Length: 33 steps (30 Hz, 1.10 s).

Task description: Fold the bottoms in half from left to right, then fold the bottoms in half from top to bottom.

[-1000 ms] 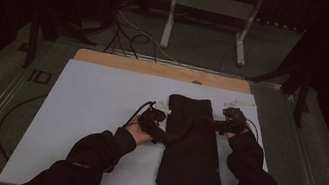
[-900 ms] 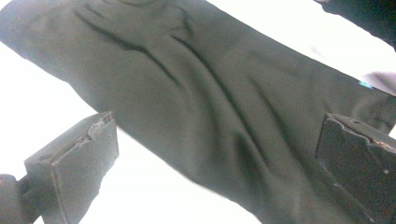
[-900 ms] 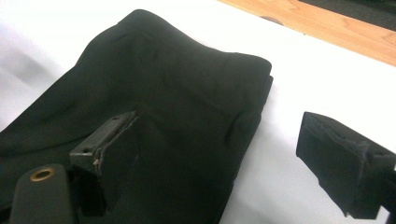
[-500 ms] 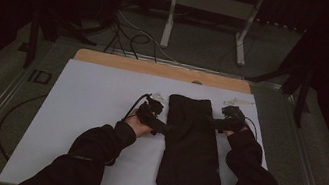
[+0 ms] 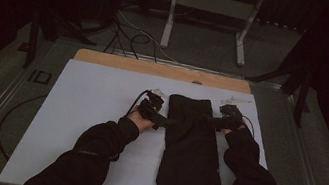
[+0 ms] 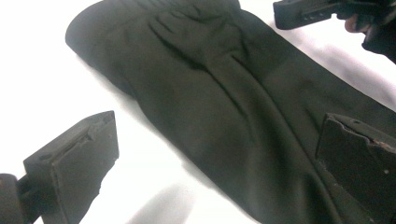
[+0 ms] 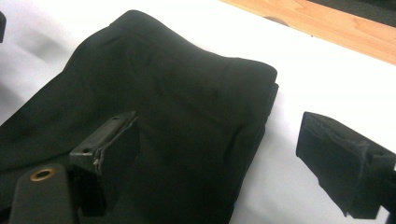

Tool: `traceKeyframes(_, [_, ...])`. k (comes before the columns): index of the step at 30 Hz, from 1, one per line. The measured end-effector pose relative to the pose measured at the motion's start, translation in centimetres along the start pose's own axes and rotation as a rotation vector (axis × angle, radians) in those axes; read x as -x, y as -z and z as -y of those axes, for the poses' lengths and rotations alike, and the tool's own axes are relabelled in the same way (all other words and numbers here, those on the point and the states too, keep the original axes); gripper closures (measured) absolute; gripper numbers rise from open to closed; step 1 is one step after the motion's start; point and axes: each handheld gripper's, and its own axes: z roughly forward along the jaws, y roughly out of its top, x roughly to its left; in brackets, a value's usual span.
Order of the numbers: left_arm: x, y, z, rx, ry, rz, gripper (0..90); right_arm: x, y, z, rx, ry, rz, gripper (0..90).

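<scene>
High view, folded black garment (image 5: 193, 143) flat on white worktop (image 5: 83, 109) right of centre, left claw (image 5: 164, 121) and right claw (image 5: 214, 122) both gaping wide, gripping nothing, flanking its far half; soft, limp, light by the look, best pinched along those side edges.

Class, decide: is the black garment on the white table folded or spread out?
Folded. The black garment lies as a narrow strip, and the right gripper view shows stacked layers at its edge.
</scene>
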Motion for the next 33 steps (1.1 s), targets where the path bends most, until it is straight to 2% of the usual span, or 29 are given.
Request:
traceKeyframes(13, [-0.9, -0.5, -0.4, 0.001, 0.034, -0.009, 0.2, 0.0, -0.6, -0.1, -0.001, 0.000, -0.006, 13.5])
traceKeyframes(33, [-1.2, -0.6, -0.7, 0.003, 0.039, -0.019, 0.2, 0.2, -0.3, -0.3, 0.012, 0.012, -0.006, 13.6])
